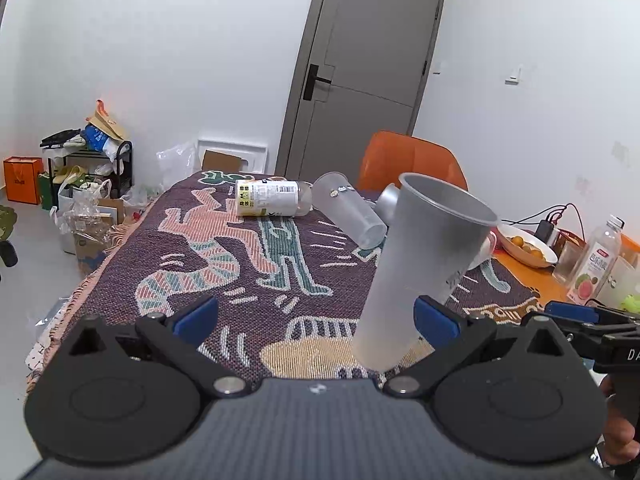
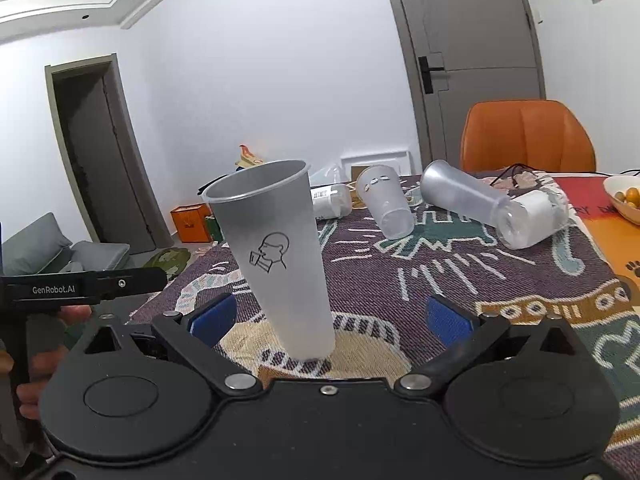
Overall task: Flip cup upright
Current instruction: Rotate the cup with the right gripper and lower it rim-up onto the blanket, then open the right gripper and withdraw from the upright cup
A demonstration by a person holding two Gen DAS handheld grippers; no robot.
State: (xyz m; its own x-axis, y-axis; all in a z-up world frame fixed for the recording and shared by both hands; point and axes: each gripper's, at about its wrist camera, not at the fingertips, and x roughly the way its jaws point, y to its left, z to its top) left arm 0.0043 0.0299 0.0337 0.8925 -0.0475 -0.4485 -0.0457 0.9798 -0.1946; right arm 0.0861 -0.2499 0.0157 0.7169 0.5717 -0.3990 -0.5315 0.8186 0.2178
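A tall frosted grey cup (image 1: 424,264) stands upright, mouth up, on the patterned tablecloth (image 1: 240,276). It also shows in the right wrist view (image 2: 280,256), with a line-drawn head on its side. My left gripper (image 1: 316,316) is open, the cup between its blue pads, close to the right pad (image 1: 434,316). My right gripper (image 2: 332,316) is open around the cup's base without touching. Two more frosted cups (image 2: 386,200) (image 2: 460,194) lie on their sides farther back.
A labelled bottle (image 1: 272,198) lies on its side at the table's far end. A white roll (image 2: 532,220) lies by the tipped cup. A bowl of oranges (image 1: 524,246), bottles (image 1: 600,260) and cables sit at right. An orange chair (image 2: 528,136) stands behind the table.
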